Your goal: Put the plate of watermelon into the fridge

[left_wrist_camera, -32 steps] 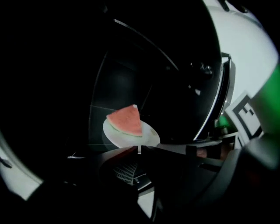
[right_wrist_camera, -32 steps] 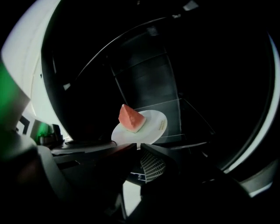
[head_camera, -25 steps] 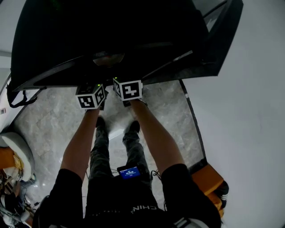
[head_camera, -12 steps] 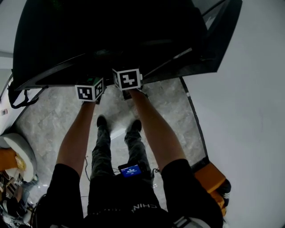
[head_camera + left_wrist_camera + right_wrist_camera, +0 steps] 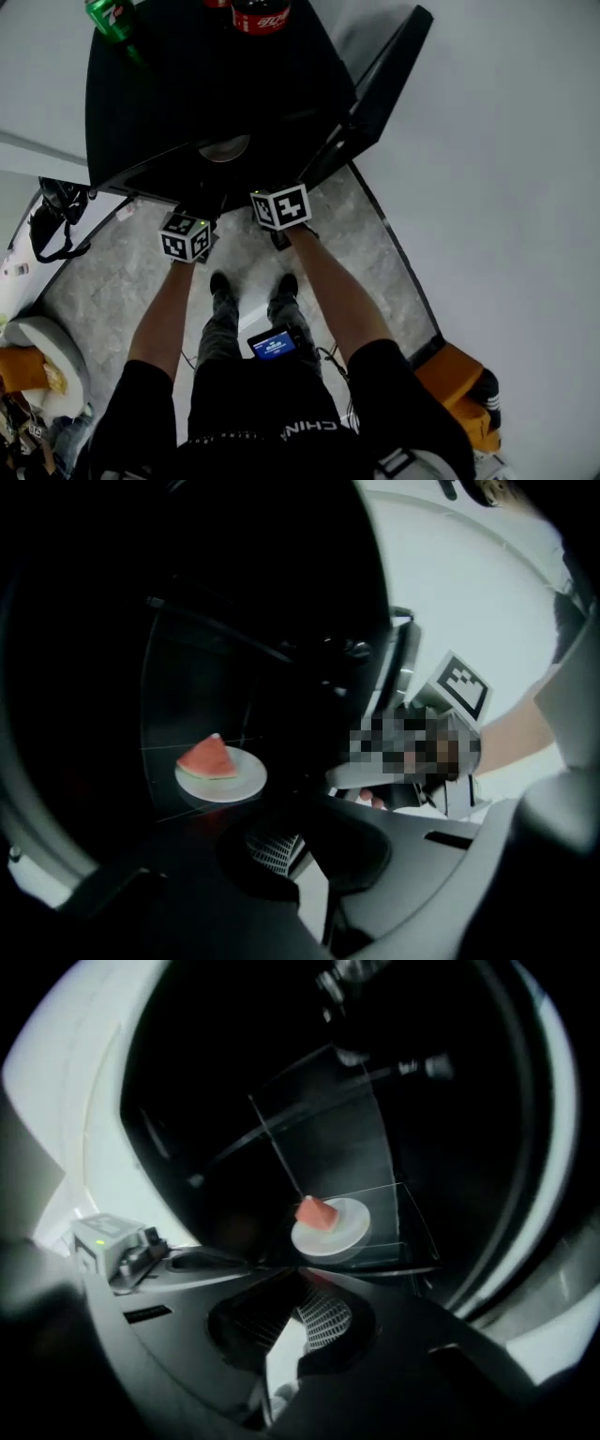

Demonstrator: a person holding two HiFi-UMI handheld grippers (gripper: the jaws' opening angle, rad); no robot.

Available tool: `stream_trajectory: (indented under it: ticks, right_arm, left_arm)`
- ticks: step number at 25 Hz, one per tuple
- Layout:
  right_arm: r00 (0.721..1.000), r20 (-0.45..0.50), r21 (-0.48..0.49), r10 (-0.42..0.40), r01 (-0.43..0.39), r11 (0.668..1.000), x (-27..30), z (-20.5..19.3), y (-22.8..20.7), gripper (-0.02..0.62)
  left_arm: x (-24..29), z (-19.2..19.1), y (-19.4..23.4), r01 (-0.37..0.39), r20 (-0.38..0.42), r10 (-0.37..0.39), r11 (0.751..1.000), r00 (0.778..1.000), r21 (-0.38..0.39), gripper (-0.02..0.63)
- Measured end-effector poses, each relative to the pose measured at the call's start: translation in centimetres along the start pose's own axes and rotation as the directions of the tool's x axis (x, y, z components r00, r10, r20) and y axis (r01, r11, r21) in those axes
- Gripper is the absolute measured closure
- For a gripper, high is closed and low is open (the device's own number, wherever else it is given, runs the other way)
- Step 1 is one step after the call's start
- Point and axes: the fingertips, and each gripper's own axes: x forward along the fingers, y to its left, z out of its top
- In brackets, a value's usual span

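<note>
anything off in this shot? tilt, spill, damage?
Nothing stands out. The plate sits flat on the glass shelf inside the fridge, the watermelon slice is on it, and no spill shows. The left tool and the right tool hold nothing and are clear of the plate.

Top edge cuts off green bottle (image 5: 111, 19) and red-labelled bottle (image 5: 261, 13), fridge (image 5: 187, 94) interior mostly lost in darkness
</note>
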Motion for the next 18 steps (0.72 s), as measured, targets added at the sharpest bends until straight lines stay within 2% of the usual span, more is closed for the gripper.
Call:
stream_trajectory:
  ticks: [5,10,14,18]
  right_arm:
    - [0.999,0.05,0.086,0.015,-0.019,0.996,-6.2,0.3,3.1,0.58]
    - [0.983,0.18,0.238,0.029,-0.072,0.969,-10.9,0.6,5.1,0.577]
    - [0.97,0.241,0.233,0.02,-0.078,0.969,-12.2,1.6,5.8,0.578]
    - [0.961,0.272,0.205,0.054,-0.113,0.972,-13.0,3.4,7.3,0.578]
  left_arm:
    - [-4.9,1.4,-4.2,0.112,-0.022,-0.112,0.994,0.993,0.011,0.594]
    - [-9.0,2.3,-7.7,0.151,0.028,-0.15,0.988,0.988,-0.038,0.594]
    - [-10.3,2.4,-8.6,0.149,0.069,-0.143,0.984,0.987,-0.096,0.594]
    - [-10.3,3.6,-8.9,0.158,0.061,-0.154,0.985,0.986,-0.068,0.594]
